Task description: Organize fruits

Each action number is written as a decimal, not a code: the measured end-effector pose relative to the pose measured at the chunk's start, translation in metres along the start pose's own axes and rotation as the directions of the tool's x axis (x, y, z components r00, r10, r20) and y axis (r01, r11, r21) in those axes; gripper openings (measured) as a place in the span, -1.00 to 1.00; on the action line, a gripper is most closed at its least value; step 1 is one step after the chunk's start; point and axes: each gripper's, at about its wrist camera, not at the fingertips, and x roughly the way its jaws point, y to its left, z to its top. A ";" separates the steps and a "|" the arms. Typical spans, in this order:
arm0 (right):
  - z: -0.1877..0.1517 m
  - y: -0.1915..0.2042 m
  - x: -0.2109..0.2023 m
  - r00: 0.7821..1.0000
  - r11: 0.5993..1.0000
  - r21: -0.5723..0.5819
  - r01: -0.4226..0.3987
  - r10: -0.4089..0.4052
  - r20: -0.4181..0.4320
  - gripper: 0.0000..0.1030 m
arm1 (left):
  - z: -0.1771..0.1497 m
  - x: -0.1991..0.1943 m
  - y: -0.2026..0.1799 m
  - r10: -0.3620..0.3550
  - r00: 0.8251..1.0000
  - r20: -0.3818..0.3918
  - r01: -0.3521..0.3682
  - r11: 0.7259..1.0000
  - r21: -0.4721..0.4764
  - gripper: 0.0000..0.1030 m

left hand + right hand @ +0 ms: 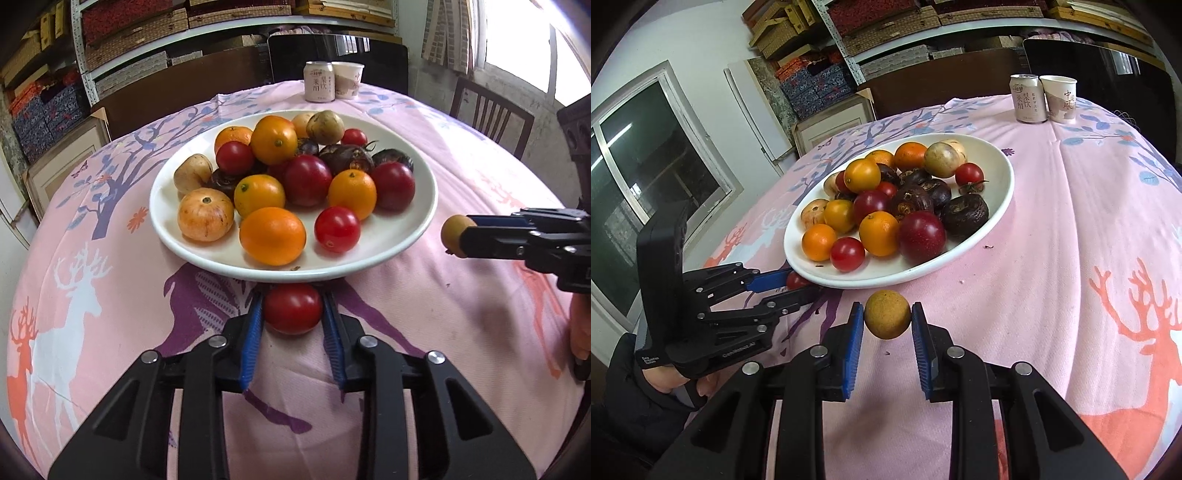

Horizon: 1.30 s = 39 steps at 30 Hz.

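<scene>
A white plate (417, 221) heaped with small oranges, red tomatoes, dark water chestnuts and tan fruits sits mid-table; the same plate (993, 221) shows in the right wrist view. My left gripper (293, 308) is shut on a red tomato (291, 308) just in front of the plate's near rim. From the right wrist view, that left gripper (796, 286) shows at the plate's left edge with the tomato (796, 280) between its fingers. My right gripper (887, 319) is shut on a small brown round fruit (887, 319), held above the cloth near the plate. That fruit (453, 235) shows right of the plate.
A drink can (318, 81) and a paper cup (349, 79) stand at the table's far edge. The table wears a pink deer-print cloth (110, 295). Chairs and shelves of boxes stand beyond. A hand in a dark sleeve (661, 380) holds the left gripper.
</scene>
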 end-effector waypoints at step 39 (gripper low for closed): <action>0.054 -0.014 -0.014 0.973 0.997 0.046 0.065 -0.074 0.220 0.67 | 0.023 -0.023 0.006 -0.006 0.990 0.141 0.022 0.993 -0.112 0.89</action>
